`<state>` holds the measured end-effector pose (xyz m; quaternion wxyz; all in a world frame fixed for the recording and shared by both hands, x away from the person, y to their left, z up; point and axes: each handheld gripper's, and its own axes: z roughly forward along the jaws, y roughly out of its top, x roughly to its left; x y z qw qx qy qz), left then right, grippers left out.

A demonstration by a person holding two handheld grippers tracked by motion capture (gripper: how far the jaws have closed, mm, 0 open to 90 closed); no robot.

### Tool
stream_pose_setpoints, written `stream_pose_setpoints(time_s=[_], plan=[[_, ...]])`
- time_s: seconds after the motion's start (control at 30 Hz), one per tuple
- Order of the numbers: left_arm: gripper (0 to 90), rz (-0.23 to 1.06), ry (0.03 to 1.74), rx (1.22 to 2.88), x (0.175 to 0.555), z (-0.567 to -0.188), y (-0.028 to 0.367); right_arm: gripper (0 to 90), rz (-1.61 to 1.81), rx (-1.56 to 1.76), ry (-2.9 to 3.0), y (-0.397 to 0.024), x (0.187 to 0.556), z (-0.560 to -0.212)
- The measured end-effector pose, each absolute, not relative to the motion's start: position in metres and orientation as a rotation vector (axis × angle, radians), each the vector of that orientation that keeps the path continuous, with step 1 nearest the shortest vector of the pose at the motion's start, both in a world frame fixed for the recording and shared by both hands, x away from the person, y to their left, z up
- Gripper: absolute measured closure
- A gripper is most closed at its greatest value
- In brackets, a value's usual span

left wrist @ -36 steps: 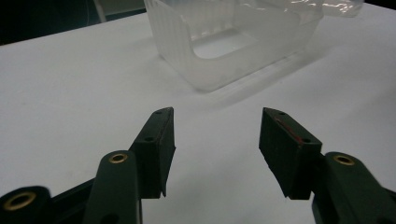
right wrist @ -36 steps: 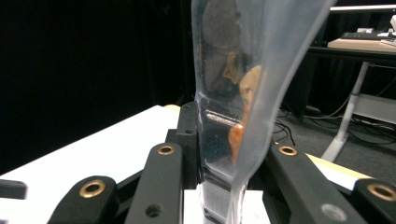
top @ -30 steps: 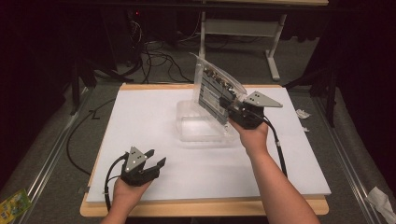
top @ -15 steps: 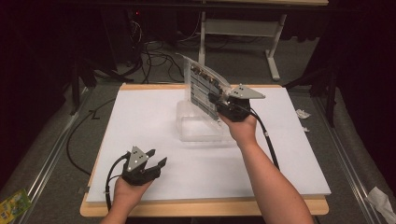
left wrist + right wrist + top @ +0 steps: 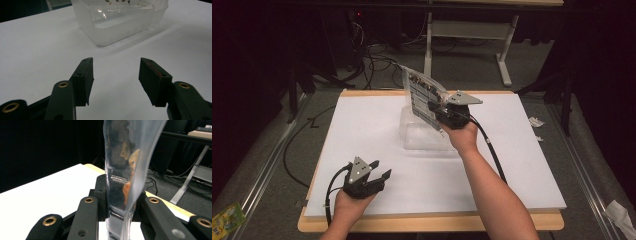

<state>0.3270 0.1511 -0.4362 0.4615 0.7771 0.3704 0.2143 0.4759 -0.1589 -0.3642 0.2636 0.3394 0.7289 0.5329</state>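
The right tongs are clamped on the lower edge of a clear plastic bag, held up in the air over the middle of the counter, toward its far edge. The right gripper view shows what the high view cannot: the bag is pinched flat between the two black jaws, and inside it are dark pieces and a few orange-brown ones, too blurred to name. From above, the bag stands tilted, its contents reading as rows of dark and light patches.

Just below and beside the right tongs sits a clear plastic tub on the white surface, touching nothing that I can make out. The left gripper view looks straight at this tub: ribbed walls, a glossy bottom, and crumpled clear film lying inside it.

The left tongs rest near the counter's near-left corner, jaws wide apart with nothing between them but bare white counter, well apart from the tub.
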Motion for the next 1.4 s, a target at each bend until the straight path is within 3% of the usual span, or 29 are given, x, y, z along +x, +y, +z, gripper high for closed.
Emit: stream_pose_setpoints(time_s=[0.9, 1.4], plan=[[49.5, 0.518, 0.963, 1.906, 0.338, -0.442, 0.149, 75.8, 1.557, 1.13, 1.957, -0.176, 0.474, -0.417], [49.5, 0.513, 0.964, 1.898, 0.338, -0.442, 0.148, 73.4, 1.554, 1.188, 1.962, -0.179, 0.481, -0.415]])
